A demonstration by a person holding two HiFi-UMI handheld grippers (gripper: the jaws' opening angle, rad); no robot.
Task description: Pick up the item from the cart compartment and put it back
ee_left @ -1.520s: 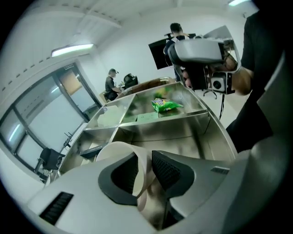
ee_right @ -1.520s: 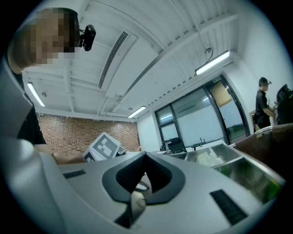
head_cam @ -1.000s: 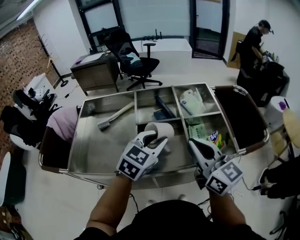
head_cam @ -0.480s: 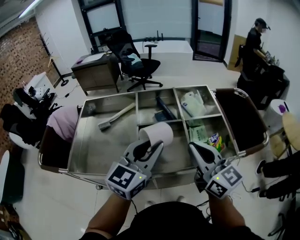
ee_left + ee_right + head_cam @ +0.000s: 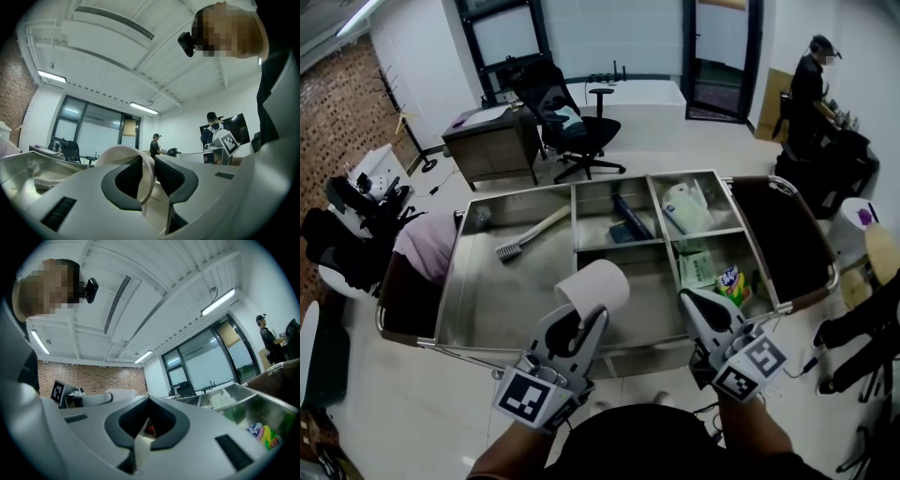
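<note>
A white paper roll (image 5: pixel 592 286) hangs above the cart's middle front compartment (image 5: pixel 652 305), lifted off its floor. My left gripper (image 5: pixel 581 317) has one finger inside the roll's core and one outside. Its jaws are closing on the roll's wall. In the left gripper view the roll's wall (image 5: pixel 119 151) runs between the dark pads (image 5: pixel 169 176) of the left gripper (image 5: pixel 149 163). My right gripper (image 5: pixel 694 300) hovers over the cart's front right edge, shut and empty. The right gripper view shows the right gripper (image 5: pixel 149 401) with its tips together.
The steel cart (image 5: pixel 487 348) holds a brush (image 5: pixel 530 232) in its large left bay, a blue item (image 5: pixel 628 225), plastic bags (image 5: pixel 684 206), green packs (image 5: pixel 698 267) and a colourful packet (image 5: pixel 733 279). An office chair (image 5: pixel 567 122) and desk (image 5: pixel 487 141) stand beyond. A person (image 5: pixel 811 84) stands far right.
My left gripper has drawn back toward me and upward, lifting the roll out of the middle compartment. The right gripper has hardly moved.
</note>
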